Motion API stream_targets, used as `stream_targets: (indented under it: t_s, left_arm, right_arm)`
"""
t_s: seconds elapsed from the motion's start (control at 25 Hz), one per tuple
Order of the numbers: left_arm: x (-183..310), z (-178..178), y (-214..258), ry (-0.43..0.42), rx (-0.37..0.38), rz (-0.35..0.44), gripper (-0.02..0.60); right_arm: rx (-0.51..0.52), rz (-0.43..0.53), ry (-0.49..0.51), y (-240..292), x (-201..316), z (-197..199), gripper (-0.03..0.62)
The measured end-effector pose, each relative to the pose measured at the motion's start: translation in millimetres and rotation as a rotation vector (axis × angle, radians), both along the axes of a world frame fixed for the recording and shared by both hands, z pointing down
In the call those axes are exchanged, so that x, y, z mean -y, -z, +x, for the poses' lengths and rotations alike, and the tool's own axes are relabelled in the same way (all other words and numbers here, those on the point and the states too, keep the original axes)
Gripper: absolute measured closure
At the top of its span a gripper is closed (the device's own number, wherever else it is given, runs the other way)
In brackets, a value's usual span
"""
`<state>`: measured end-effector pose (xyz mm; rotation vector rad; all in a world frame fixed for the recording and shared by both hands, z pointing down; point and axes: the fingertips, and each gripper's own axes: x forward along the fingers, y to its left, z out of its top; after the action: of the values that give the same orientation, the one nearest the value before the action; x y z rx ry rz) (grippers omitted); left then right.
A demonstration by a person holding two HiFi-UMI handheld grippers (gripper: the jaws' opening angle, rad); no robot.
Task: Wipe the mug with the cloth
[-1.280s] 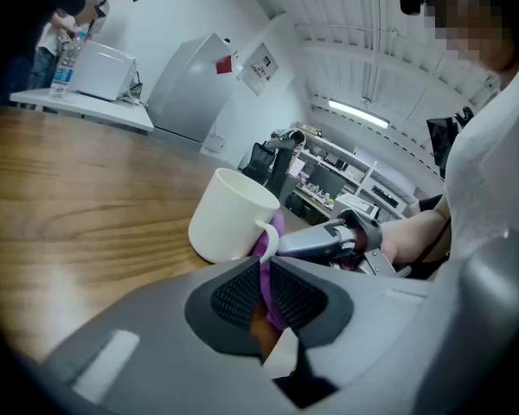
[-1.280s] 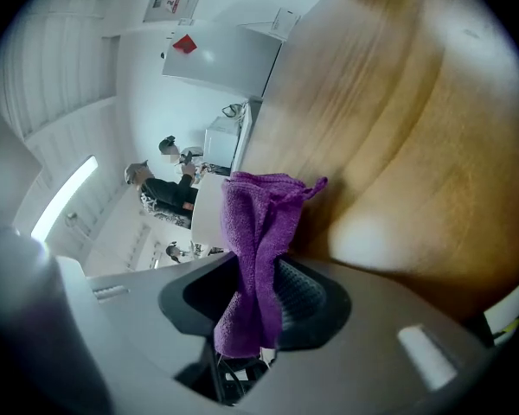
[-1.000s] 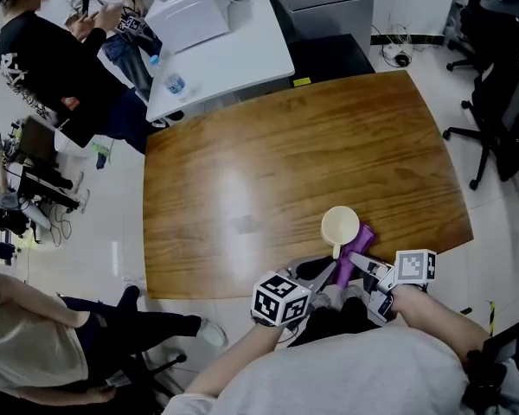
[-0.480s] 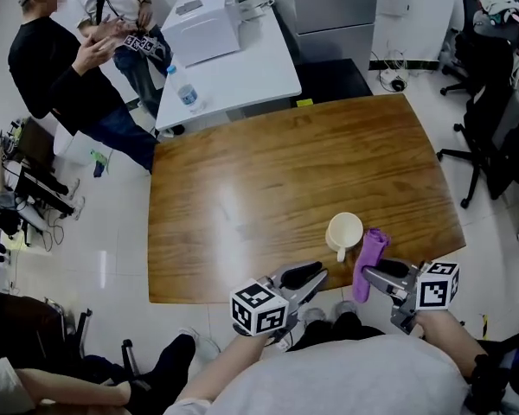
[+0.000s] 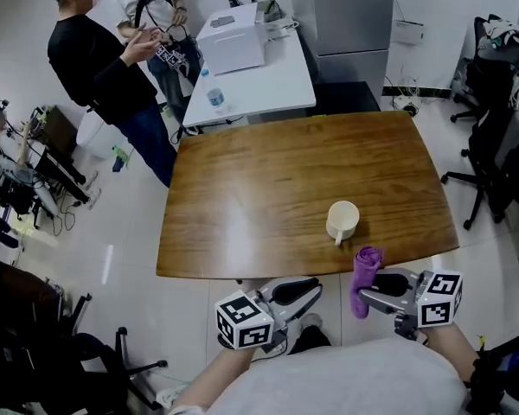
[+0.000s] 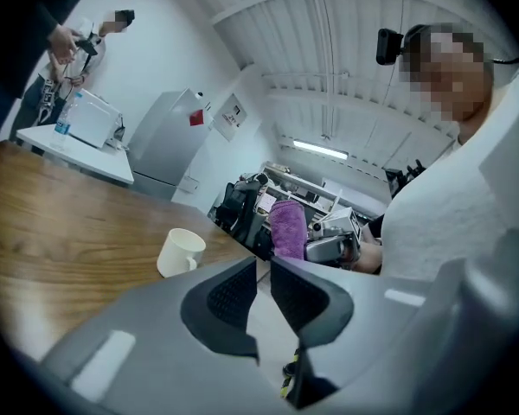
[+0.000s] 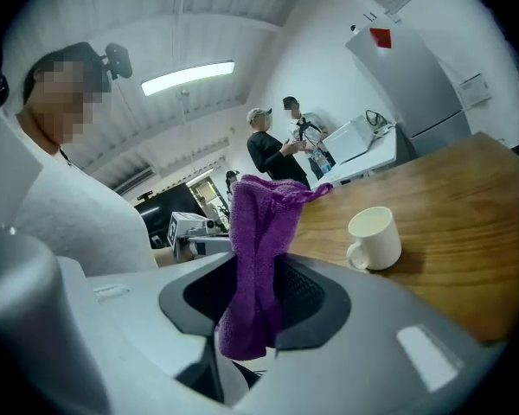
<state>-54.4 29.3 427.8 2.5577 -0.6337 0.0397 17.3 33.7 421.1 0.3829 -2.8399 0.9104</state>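
Upright on the desk (image 5: 242,188), near its front right corner: white mug (image 5: 342,220). Clamped in the right gripper (image 5: 365,298), just beyond the front edge and apart from the mug: purple cloth (image 5: 364,271). Left gripper (image 5: 315,291) narrow, jaws just been closing, nothing between them.

A person in black (image 5: 99,67) stands beside a white table (image 5: 277,80) bearing a water bottle (image 5: 214,98)

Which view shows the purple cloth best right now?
The right gripper view: the purple cloth sits large and close, pinched in the right tongs. The head view shows it small; the left gripper view shows it distant.
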Motion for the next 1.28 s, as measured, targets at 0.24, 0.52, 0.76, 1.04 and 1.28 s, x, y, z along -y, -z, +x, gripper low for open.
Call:
stream_targets:
  t_s: [0.24, 0.52, 0.76, 1.04, 1.28]
  left_arm:
    - [-80, 52, 9, 0.076, -0.029, 0.03, 0.581]
    - [-161, 102, 32, 0.095, -0.018, 0.041, 0.581]
    - [-183, 119, 54, 0.079, -0.025, 0.071, 0.581]
    - [-196, 116, 69, 0.054, -0.006, 0.095, 0.581]
    - [-211, 103, 73, 0.036, -0.002, 0.094, 0.581]
  right_arm:
    - [0.024, 0.044, 0.006, 6, -70, 50, 0.461]
    - [0.032, 0.065, 0.022, 25, -155, 94, 0.461]
    - [0.029, 0.089, 0.009, 38, -182, 107, 0.462]
    - [0.035, 0.082, -0.007, 50, -196, 95, 0.462]
    - [0.033, 0.082, -0.028, 53, -207, 79, 0.462]
